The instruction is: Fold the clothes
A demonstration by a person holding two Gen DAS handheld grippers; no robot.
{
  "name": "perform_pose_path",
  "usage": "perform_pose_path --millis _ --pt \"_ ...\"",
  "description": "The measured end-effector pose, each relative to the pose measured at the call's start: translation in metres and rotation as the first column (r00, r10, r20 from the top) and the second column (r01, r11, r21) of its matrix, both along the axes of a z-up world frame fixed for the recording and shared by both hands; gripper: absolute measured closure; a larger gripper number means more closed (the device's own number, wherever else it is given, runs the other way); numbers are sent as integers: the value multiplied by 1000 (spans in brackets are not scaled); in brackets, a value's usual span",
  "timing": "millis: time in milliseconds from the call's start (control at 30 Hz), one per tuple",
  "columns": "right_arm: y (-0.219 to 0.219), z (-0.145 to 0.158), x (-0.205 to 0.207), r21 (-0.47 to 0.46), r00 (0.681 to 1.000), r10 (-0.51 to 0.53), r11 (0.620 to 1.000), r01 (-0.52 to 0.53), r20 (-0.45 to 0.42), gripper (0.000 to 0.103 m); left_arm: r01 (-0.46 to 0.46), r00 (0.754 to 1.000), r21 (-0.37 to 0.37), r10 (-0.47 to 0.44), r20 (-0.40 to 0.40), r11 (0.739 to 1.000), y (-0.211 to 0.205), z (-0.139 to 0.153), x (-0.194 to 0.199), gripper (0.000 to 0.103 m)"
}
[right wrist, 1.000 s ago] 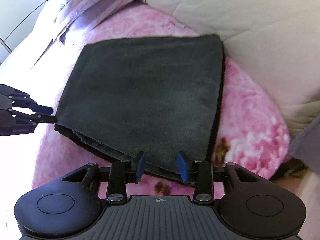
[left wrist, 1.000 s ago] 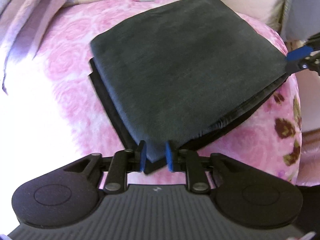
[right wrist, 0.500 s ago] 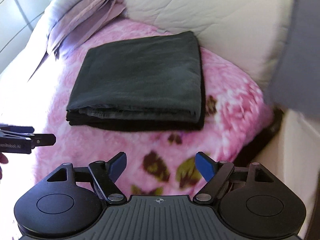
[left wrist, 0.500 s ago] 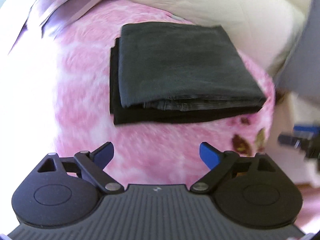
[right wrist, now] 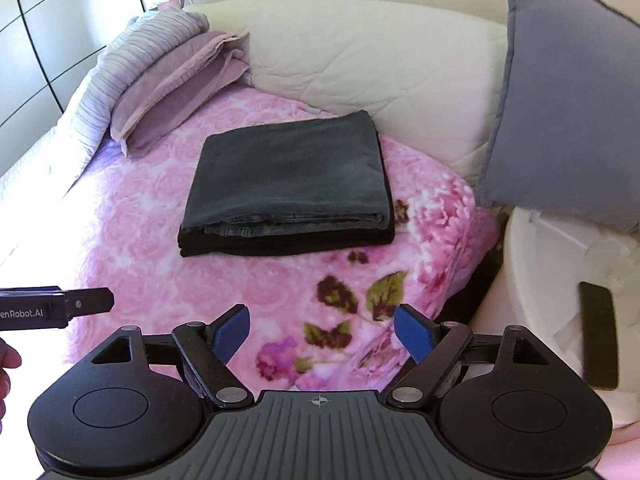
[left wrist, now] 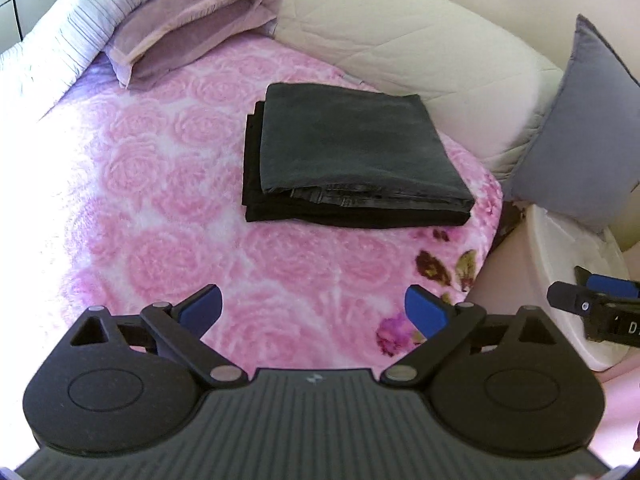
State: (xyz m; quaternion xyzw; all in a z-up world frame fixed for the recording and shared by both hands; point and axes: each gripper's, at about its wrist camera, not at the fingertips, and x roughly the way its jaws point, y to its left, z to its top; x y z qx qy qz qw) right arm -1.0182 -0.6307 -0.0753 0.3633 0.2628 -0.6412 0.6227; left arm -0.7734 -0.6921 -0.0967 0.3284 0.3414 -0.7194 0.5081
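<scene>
A dark grey garment (left wrist: 352,152) lies folded into a flat rectangular stack on the pink rose-patterned blanket (left wrist: 160,208); it also shows in the right wrist view (right wrist: 292,184). My left gripper (left wrist: 314,312) is open and empty, held well back from the stack's near edge. My right gripper (right wrist: 322,330) is open and empty too, also back from the stack. The right gripper's tip shows at the right edge of the left wrist view (left wrist: 592,300); the left one's tip shows at the left of the right wrist view (right wrist: 84,302).
A cream quilted cushion (right wrist: 360,64) runs behind the blanket. Folded lilac linens (left wrist: 180,40) lie at the back left. A grey-blue pillow (right wrist: 560,88) stands at the right above a white piece of furniture (right wrist: 552,272) with a dark flat object (right wrist: 598,334) on it.
Both grippers have let go of the folded garment's near edge, opened wide and pulled back. The stack now lies alone on the blanket, farther from both cameras.
</scene>
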Motion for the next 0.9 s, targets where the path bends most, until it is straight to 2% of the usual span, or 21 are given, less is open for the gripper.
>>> perform_pose_path --millis 300,667,900 --pt "1 12 1 14 999 20 1000 -20 -40 20 -23 999 -26 24 43 999 18 16 -9 7" --pt "-8 20 -4 25 996 27 999 -25 -81 19 -38 996 -47 42 83 998 17 30 -19 7" --pt "-9 16 -4 45 998 24 999 -22 -54 19 -27 993 -38 31 112 999 16 28 -25 7"
